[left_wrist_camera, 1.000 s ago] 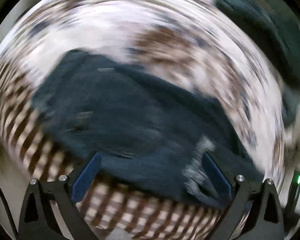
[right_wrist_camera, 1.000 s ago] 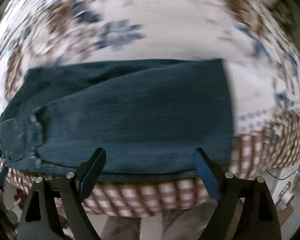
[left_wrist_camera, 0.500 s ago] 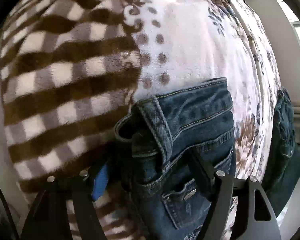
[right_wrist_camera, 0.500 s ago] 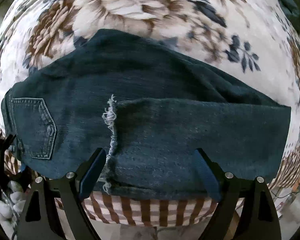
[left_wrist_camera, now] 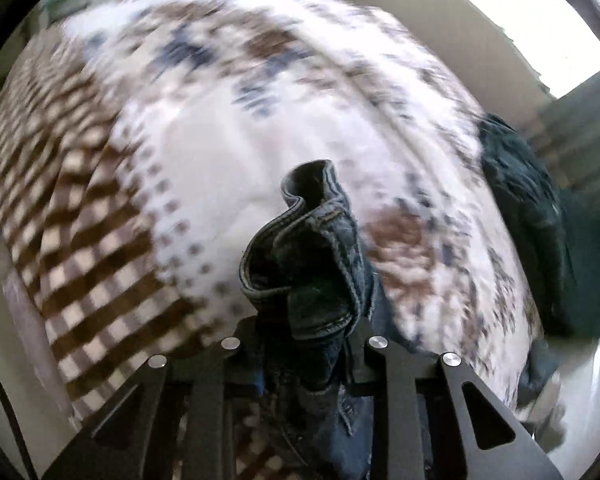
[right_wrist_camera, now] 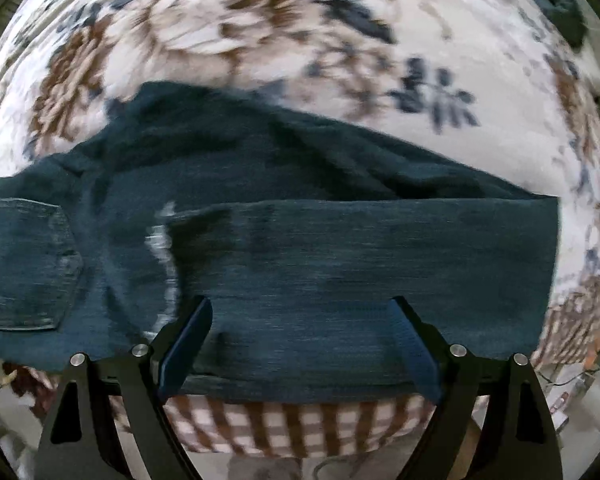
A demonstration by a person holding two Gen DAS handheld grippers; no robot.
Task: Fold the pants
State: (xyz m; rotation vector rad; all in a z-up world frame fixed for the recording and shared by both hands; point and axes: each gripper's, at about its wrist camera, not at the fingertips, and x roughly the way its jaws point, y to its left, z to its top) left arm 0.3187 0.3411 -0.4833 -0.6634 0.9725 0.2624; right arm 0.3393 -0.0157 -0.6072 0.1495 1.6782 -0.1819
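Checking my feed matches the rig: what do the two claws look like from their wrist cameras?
Both are alike. The right claw has two black angular arms with triangular cut-outs and silver round screw heads, ending in fingers with dark blue pads. The left claw shows the same black arms and silver screws; its pads are hidden. No sleeves or hands show.

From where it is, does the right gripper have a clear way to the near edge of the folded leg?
Probably yes. The right gripper hangs open right over the folded leg of the jeans, its near edge between the fingers, nothing covering it. The left gripper is off at the waistband.
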